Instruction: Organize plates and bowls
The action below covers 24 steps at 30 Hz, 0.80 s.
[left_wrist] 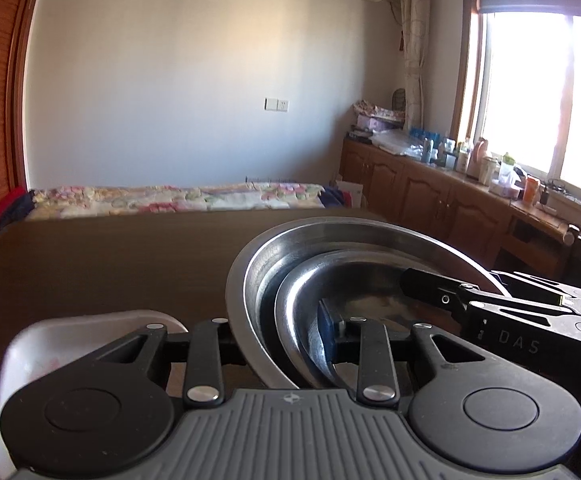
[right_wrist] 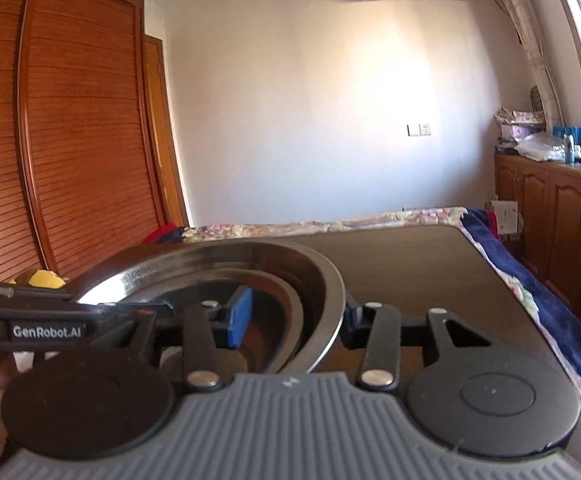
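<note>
A large steel bowl [left_wrist: 314, 236] stands on the dark wooden table [left_wrist: 110, 264] with a smaller steel bowl [left_wrist: 362, 276] nested inside it. My left gripper [left_wrist: 282, 332] straddles the near left rims of both bowls, one finger outside, the blue-padded finger [left_wrist: 326, 332] inside. My right gripper [right_wrist: 294, 316] straddles the right rim of the same stack [right_wrist: 322, 280], its blue pad [right_wrist: 238, 316] inside. The right gripper also shows in the left wrist view [left_wrist: 490, 308]. Whether the pads press the rims is not clear.
A white container [left_wrist: 50, 340] sits on the table left of the bowls. A bed with a floral quilt [left_wrist: 178, 196] lies beyond the table. A wooden wardrobe [right_wrist: 70, 140] stands at the left and cluttered wooden cabinets [left_wrist: 450, 192] under the window.
</note>
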Tool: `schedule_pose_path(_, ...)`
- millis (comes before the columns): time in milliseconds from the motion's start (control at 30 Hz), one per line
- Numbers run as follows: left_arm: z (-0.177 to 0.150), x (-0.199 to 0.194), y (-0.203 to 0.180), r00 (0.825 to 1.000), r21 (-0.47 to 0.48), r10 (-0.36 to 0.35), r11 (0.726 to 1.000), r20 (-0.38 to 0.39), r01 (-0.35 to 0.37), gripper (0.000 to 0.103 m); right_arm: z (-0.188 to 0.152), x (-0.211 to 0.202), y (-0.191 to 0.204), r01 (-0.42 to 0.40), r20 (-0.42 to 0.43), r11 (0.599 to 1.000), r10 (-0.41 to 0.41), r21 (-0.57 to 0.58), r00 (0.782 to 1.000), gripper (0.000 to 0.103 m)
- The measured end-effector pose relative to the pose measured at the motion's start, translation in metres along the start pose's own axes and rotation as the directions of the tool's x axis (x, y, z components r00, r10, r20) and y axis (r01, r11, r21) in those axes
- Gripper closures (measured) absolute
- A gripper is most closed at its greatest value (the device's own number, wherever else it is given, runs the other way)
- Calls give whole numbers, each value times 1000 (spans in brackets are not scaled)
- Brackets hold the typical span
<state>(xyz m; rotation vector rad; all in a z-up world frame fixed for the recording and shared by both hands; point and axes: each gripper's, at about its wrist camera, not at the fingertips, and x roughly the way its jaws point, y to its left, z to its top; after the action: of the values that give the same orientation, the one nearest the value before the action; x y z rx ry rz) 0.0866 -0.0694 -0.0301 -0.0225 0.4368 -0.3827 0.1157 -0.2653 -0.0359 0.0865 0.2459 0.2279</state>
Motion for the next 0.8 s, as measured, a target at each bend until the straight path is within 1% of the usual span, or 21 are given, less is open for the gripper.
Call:
schedule_pose_path(200,24,-19,14,999,5,32,999,30,-33,71,21,5,10,-39,26,999,39,-7,999,57)
schedule_pose_path(433,41,-38,37,995,-6,85,996,48,-85,71,38,14,32,-103,47,994,105,-29,993,57)
schedule_pose_path(800,34,-66,69,985,-31,167,986,50,-166,71,34,26,69,-186,20,981,188,-50,982,57)
